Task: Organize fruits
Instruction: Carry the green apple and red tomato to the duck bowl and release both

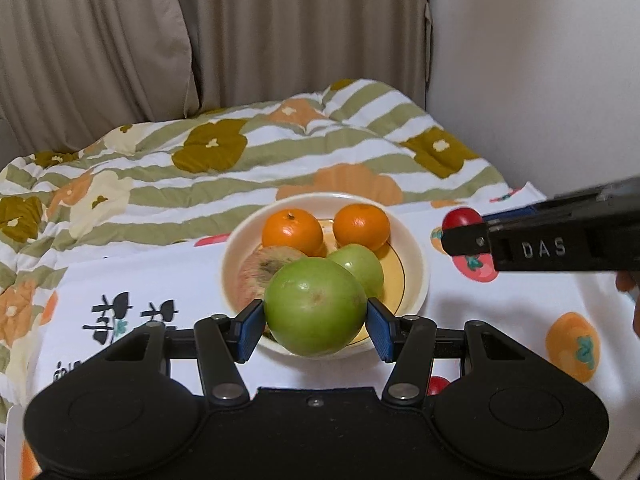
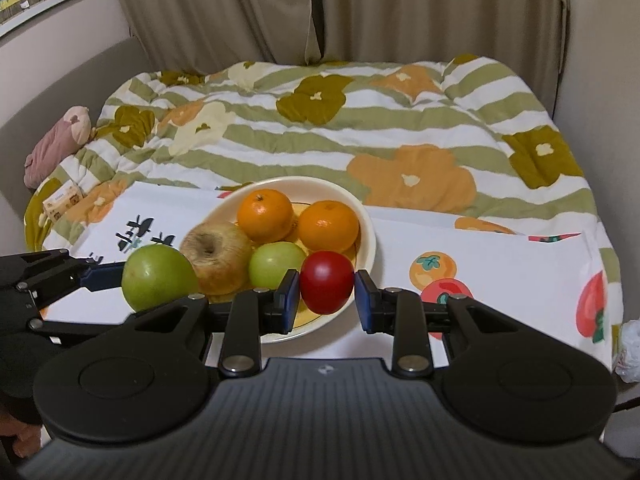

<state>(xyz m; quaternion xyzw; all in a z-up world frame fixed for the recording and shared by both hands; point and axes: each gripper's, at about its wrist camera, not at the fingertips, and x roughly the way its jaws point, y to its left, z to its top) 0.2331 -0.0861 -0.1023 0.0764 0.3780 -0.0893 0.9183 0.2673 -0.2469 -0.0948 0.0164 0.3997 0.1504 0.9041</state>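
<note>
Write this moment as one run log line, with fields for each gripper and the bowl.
left gripper: shut on large green apple | right gripper: shut on red fruit | bowl: two oranges, small green apple, brownish apple

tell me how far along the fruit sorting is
Done: the bowl already holds two oranges, a small green apple and a wrinkled yellowish apple. In hand: the left gripper grips a large green apple and the right gripper a red tomato, both near the bowl. Left: placing both, plus another small red fruit on the cloth.
</note>
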